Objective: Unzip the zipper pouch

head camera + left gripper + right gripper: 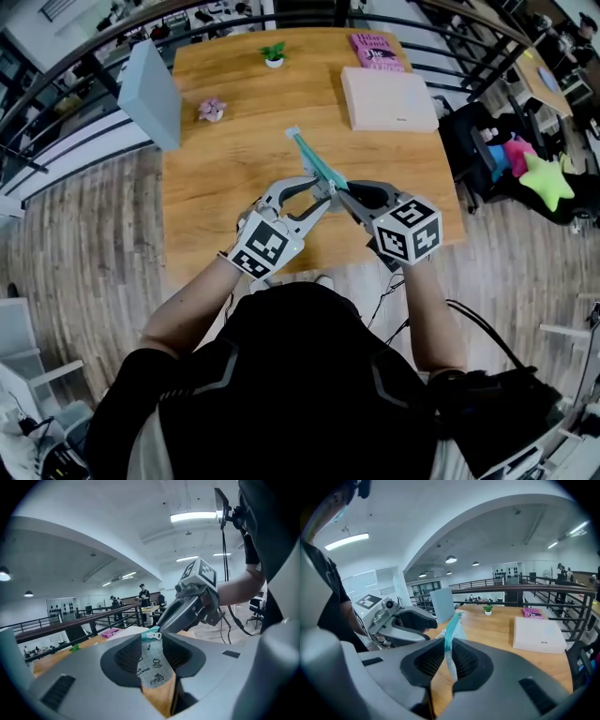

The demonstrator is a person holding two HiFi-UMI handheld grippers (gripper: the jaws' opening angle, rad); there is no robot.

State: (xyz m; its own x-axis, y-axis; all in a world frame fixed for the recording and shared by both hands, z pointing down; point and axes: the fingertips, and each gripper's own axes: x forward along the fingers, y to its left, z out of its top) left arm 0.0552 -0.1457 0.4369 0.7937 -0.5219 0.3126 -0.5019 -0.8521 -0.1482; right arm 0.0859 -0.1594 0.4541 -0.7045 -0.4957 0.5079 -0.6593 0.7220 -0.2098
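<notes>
The head view looks steeply down from above the person onto the table (216, 178), with its near edge closest. The left gripper view rides on the left hand-held gripper (322, 190) and looks at close range toward the right hand-held gripper (343, 197). The right gripper view faces the table's far edge. All three views share the zipper pouch (314, 161) and the table.

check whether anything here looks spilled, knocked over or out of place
Nothing stands out: no spill or damage. The zipper pouch is off the table, gripped by the left gripper and right gripper; the plant stands upright.
</notes>
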